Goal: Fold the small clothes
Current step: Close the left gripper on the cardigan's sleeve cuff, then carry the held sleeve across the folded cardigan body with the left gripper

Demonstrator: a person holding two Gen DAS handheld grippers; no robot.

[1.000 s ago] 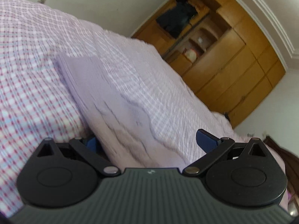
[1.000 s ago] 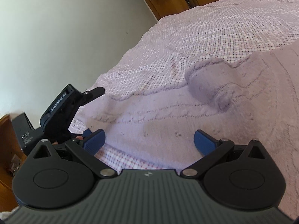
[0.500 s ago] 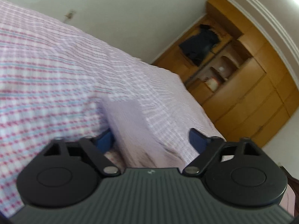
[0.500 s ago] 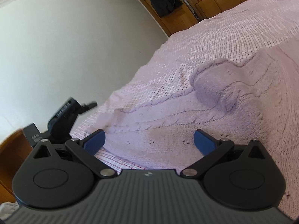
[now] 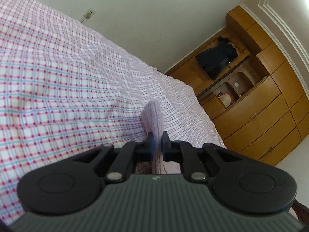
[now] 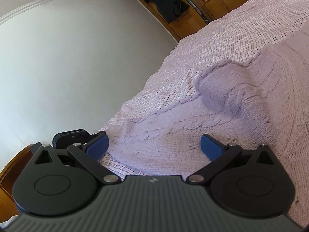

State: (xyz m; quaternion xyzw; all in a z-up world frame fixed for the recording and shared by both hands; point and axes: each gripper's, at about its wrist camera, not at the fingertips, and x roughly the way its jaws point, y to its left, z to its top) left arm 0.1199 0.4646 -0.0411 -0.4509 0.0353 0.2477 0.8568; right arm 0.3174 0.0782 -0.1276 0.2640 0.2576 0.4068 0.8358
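Note:
A lilac cable-knit garment lies spread on the checked bed cover, with one sleeve bunched into a lump. In the left wrist view a narrow fold of the same knit stands up between my left gripper's pads; its jaws are closing and pinch the fabric edge. My right gripper is open just above the garment's near hem, with the knit lying between its blue pads untouched. The left gripper's black body shows at the garment's left corner.
The bed cover fills the left wrist view's left half. A wooden wardrobe with a dark coat hanging in it stands beyond the bed. A white wall runs beside the bed, and wooden furniture sits at the left.
My left gripper went from wide open to shut on the garment's edge while sliding along the bed. My right gripper sank slightly toward the hem and stayed open.

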